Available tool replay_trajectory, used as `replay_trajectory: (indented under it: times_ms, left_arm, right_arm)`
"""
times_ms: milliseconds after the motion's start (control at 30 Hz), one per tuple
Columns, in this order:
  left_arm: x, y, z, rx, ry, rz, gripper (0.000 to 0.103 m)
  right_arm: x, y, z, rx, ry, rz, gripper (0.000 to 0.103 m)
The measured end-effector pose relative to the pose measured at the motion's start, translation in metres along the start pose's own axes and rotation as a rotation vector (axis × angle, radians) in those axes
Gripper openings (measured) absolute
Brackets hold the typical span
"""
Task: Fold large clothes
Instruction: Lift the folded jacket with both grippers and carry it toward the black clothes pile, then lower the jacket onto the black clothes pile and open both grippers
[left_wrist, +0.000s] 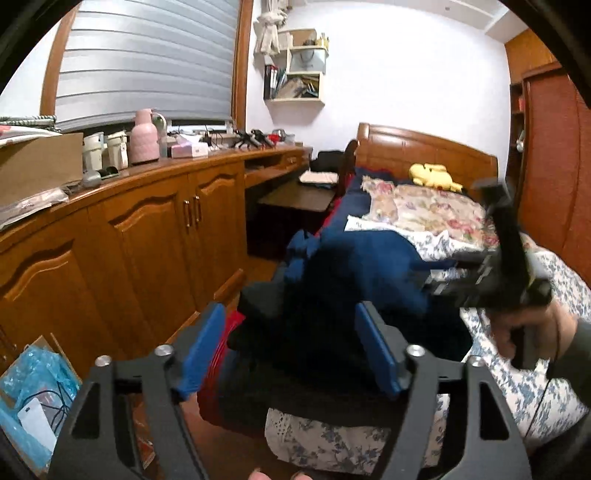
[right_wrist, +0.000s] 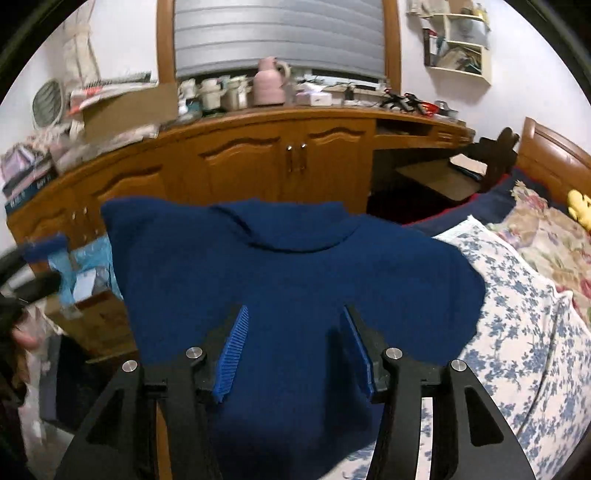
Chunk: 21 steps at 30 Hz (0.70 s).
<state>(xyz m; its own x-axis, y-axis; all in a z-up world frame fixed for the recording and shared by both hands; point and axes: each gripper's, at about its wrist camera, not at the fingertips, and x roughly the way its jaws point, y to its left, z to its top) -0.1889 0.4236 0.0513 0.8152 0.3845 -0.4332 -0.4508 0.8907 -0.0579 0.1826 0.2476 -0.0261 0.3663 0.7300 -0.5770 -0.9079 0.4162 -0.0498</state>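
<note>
A dark blue knit sweater (right_wrist: 295, 277) lies on the bed's edge, collar toward the cabinets. In the right wrist view my right gripper (right_wrist: 293, 314) is open, its blue pads (right_wrist: 232, 347) spread over the sweater's body just above the cloth. In the left wrist view my left gripper (left_wrist: 291, 325) is open above dark folded clothes (left_wrist: 295, 350) at the bed's corner. The sweater (left_wrist: 354, 258) lies beyond it, bunched. The right gripper's body (left_wrist: 498, 269) shows blurred at the right, held in a hand.
The bed's floral blue-and-white cover (right_wrist: 517, 332) spreads to the right, with a yellow plush toy (left_wrist: 436, 175) near the headboard. Wooden cabinets (right_wrist: 258, 162) with a cluttered top run along the wall. A cardboard box with blue plastic (left_wrist: 33, 391) stands on the floor.
</note>
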Motion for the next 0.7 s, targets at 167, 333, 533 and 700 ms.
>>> replay_trajectory:
  times_ms: [167, 333, 533, 700]
  left_arm:
    - [-0.003, -0.005, 0.004, 0.001, -0.008, 0.008, 0.078]
    - [-0.005, -0.018, 0.003, 0.014, -0.021, 0.001, 0.078]
    - [-0.009, -0.048, 0.007, 0.026, -0.032, -0.032, 0.078]
    - [-0.011, -0.082, 0.013, 0.044, -0.038, -0.074, 0.078]
  right_arm:
    - [0.022, -0.005, -0.016, -0.016, 0.058, 0.011, 0.054]
    - [-0.004, -0.017, -0.019, 0.002, -0.001, -0.038, 0.054]
    - [-0.05, -0.029, -0.038, 0.019, -0.039, -0.043, 0.054]
    - [-0.09, -0.039, -0.058, 0.042, -0.06, -0.065, 0.054]
